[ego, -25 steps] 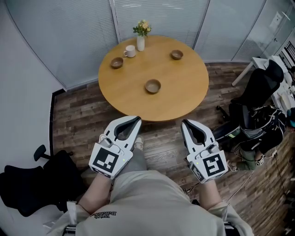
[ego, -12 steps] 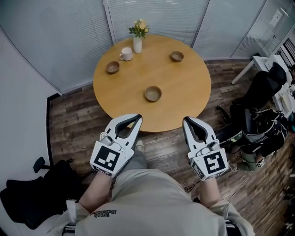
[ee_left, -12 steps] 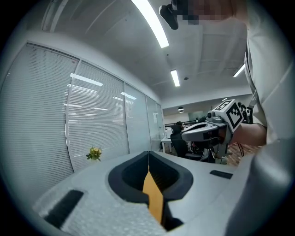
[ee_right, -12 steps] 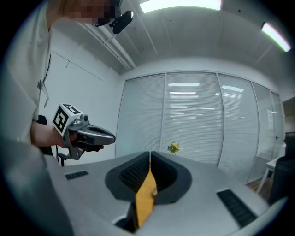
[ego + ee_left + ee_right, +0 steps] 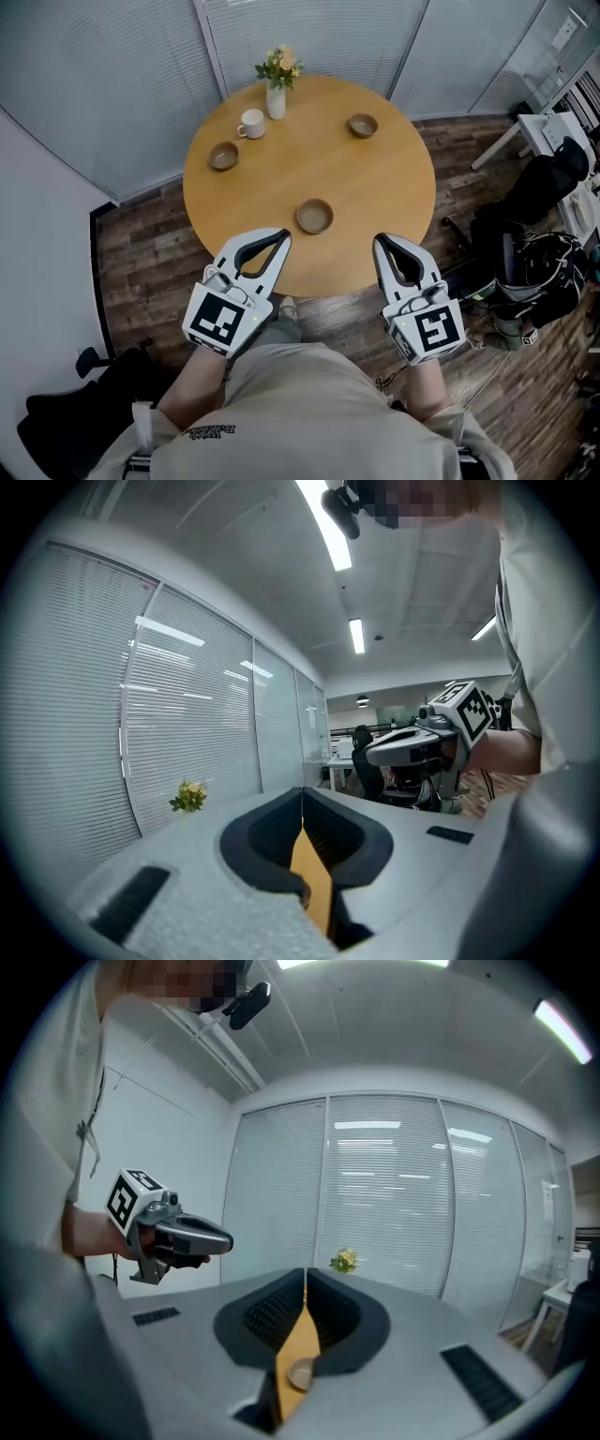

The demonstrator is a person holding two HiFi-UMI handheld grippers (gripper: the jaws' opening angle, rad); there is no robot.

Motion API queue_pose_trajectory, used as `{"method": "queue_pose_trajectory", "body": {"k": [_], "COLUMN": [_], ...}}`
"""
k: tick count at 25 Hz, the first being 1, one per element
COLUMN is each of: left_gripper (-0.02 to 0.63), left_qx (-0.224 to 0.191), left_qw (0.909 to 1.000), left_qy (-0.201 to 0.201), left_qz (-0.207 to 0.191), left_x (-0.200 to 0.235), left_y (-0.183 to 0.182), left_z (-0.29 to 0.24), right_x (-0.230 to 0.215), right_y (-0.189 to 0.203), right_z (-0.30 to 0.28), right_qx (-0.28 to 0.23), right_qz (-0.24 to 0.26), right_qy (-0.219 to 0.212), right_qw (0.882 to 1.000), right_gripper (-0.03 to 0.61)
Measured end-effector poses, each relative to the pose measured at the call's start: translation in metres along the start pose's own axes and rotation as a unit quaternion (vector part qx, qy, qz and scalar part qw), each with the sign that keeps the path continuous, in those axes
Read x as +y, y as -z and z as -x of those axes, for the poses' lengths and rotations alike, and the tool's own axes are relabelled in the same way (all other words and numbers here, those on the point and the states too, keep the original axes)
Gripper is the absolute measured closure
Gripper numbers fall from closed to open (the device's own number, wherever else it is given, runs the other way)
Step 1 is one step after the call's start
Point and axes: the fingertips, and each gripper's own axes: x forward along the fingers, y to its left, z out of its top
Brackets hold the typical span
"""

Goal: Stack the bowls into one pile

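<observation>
Bowls of brown glazed ceramic, three small round ones, stand well apart on the round wooden counter point(image 5: 384, 192). The near bowl point(image 5: 314, 216) is close to the front edge, the left bowl point(image 5: 223, 156) is beside a white mug point(image 5: 250, 123), and the right bowl point(image 5: 363, 125) is alone at the far right side. A white vase with yellow flowers point(image 5: 276, 86) stands at the back. No bowl is stacked yet.

The left tongs point(image 5: 282, 239) and the right tongs point(image 5: 380, 242) hang over the front edge of the counter, both pressed together at the tips and holding nothing. The near bowl lies between them, a little ahead.

I judge that the step in hand is the approach. To do it well, the person should spread one pair of tongs before reaching a bowl, not above it. One tip goes inside the rim and one outside, and then they close firmly, because a glazed wall probably slips. The near bowl seems a good base. Each far bowl should be carried level, with care near the mug and vase, and lowered centred into it.
</observation>
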Motion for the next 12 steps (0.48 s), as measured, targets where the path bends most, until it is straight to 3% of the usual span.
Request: {"method": "queue_pose_trajectory", "body": {"k": [12], "left_gripper": [0.592], "left_qx": [-0.006], "left_qw": [0.9992], "left_qy": [0.037], "left_qz": [0.010], "left_x": [0.075], "left_y": [-0.001], "left_z": [-0.043], "right_x": [-0.031], "right_y": [-0.015], "right_z": [-0.075], "right_qx": [0.006], "right_qz": [0.003], "right_qy": [0.043], "right_qw": [0.999], "right_gripper": [0.546]}}
